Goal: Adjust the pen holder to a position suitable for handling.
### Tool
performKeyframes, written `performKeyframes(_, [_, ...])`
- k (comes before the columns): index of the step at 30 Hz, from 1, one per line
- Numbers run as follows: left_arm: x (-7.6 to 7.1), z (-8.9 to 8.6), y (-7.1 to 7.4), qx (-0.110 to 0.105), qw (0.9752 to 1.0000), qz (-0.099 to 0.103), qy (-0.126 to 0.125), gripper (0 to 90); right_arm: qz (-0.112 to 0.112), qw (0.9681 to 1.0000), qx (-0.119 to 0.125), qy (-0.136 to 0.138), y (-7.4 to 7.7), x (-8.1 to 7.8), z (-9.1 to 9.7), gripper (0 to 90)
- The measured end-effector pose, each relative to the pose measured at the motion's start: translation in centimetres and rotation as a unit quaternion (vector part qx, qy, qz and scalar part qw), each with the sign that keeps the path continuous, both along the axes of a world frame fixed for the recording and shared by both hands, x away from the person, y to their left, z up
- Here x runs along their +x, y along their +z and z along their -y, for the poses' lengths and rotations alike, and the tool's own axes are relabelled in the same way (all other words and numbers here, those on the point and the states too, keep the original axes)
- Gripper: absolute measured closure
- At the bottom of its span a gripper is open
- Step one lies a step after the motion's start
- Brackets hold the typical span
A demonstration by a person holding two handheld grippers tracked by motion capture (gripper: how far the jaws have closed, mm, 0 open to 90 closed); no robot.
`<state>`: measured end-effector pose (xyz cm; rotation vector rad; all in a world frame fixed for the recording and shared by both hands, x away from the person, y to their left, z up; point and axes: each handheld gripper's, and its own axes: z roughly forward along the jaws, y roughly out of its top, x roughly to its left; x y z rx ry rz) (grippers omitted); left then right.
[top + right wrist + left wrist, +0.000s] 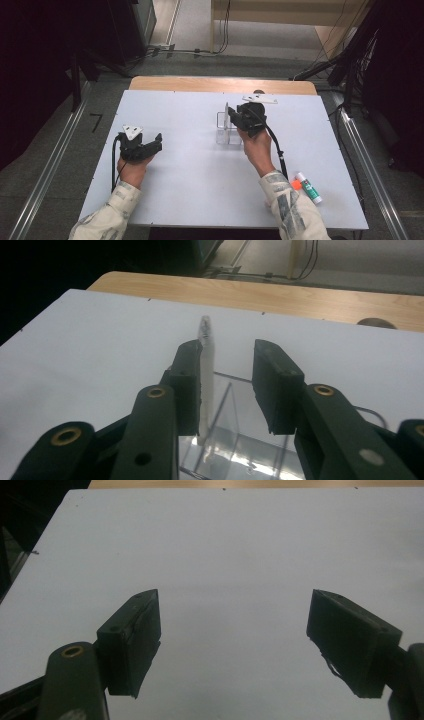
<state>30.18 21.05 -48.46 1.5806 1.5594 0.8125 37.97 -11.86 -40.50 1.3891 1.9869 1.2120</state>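
Note:
A clear plastic holder (223, 135) (250, 452) stands on the white table (190, 170), right of its middle. A thin pale upright piece (207, 365) (226, 114) rises from the holder's left part. My right gripper (231, 118) (227, 385) hovers over the holder with its jaws parted. The thin piece stands between them, close against the left pad (187, 385) and clear of the right pad. My left gripper (156, 142) (232, 640) rests low over the table's left side, open, with bare white tabletop between its jaws.
A glue stick (310, 187) with a green label lies near the table's front right corner, beside a small orange thing (296, 184). A wooden strip (220, 84) runs along the far edge. Black stands and cables ring the table.

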Motion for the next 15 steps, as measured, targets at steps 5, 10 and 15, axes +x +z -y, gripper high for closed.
performKeyframes(5, [0.0, 0.1, 0.0, 0.001, 1.0000, 0.000, -0.001, 21.9, 0.002, 1.0000, 0.002, -0.006, 0.2, -0.6, 1.6, 55.8])
performKeyframes(10, [0.0, 0.1, 0.0, 0.001, 1.0000, 0.000, -0.001, 21.9, 0.006, 0.9999, 0.002, -0.008, 0.4, -1.3, 3.2, 49.6])
performKeyframes(15, [0.0, 0.2, 0.0, 0.003, 1.0000, -0.001, -0.002, 21.9, 0.010, 0.9998, -0.005, -0.016, 0.5, -2.2, 5.2, 40.6])
